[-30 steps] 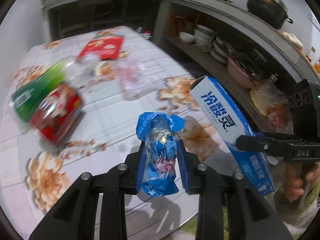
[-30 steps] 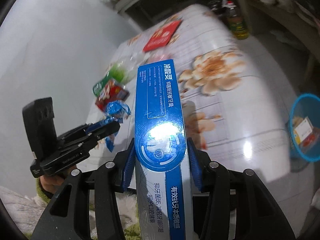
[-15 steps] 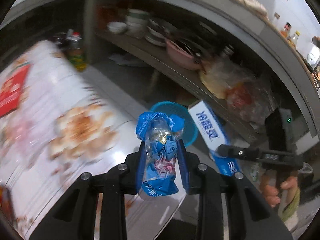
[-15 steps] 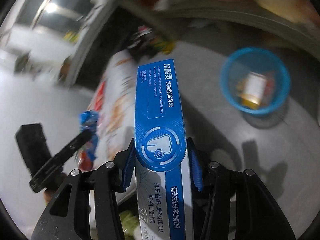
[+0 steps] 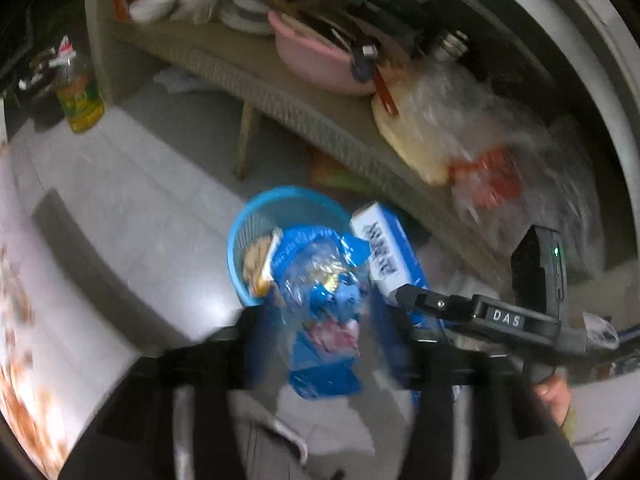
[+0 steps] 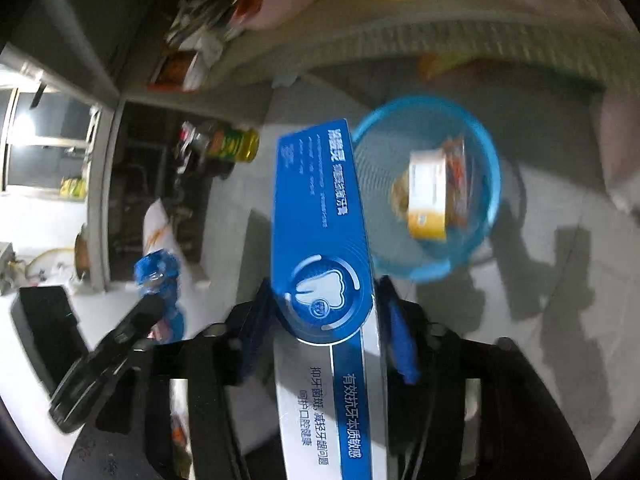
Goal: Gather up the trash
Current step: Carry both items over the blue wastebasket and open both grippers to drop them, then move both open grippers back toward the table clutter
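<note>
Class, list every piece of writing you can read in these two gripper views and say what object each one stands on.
"DAS": white letters on the right gripper, seen in the left wrist view.
"有效抗牙本质敏感": white band on the blue toothpaste box.
"抑牙菌斑, 减轻牙龈问题" and "呵护口腔健康": dark print on the box's white part.
Box's brand heading and small lines near its far end: too blurred.
Blue wrapper, oil bottle label, carton in the blue basket: unreadable.

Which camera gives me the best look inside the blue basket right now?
The right wrist view: the blue basket shows its whole rim and the trash inside. In the left wrist view, the blue wrapper and toothpaste box cover much of it.
</note>
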A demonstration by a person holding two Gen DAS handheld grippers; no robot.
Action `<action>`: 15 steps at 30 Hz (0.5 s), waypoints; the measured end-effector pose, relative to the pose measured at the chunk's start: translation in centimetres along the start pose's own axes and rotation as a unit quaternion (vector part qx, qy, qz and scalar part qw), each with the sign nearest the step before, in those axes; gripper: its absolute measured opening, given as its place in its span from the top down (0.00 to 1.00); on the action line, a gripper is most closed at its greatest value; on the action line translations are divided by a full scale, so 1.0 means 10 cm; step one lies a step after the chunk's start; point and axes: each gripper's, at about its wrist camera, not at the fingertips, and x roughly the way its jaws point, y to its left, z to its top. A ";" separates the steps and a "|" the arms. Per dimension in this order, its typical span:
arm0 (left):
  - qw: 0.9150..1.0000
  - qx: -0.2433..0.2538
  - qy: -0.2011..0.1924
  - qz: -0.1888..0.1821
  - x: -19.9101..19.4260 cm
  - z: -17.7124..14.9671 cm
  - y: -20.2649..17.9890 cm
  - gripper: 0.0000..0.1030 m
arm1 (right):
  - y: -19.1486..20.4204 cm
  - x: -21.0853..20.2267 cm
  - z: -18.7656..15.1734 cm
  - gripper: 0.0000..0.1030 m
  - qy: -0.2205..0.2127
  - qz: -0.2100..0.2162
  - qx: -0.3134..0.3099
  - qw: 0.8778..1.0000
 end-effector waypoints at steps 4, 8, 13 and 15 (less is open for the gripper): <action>0.999 -0.009 -0.026 0.018 0.07 0.18 0.02 0.27 | -0.11 0.17 0.27 0.30 -0.027 -0.037 0.012 0.999; 0.999 -0.023 -0.036 0.012 -0.07 0.04 0.13 0.27 | -0.17 0.21 0.12 0.30 -0.023 -0.033 0.014 0.999; 0.999 -0.030 -0.043 0.002 -0.32 -0.19 0.21 0.27 | -0.20 0.21 -0.20 0.30 -0.008 -0.055 -0.016 0.998; 0.998 -0.027 -0.053 0.003 -0.47 -0.28 0.21 0.27 | -0.18 0.19 -0.32 0.30 0.001 -0.060 -0.027 0.998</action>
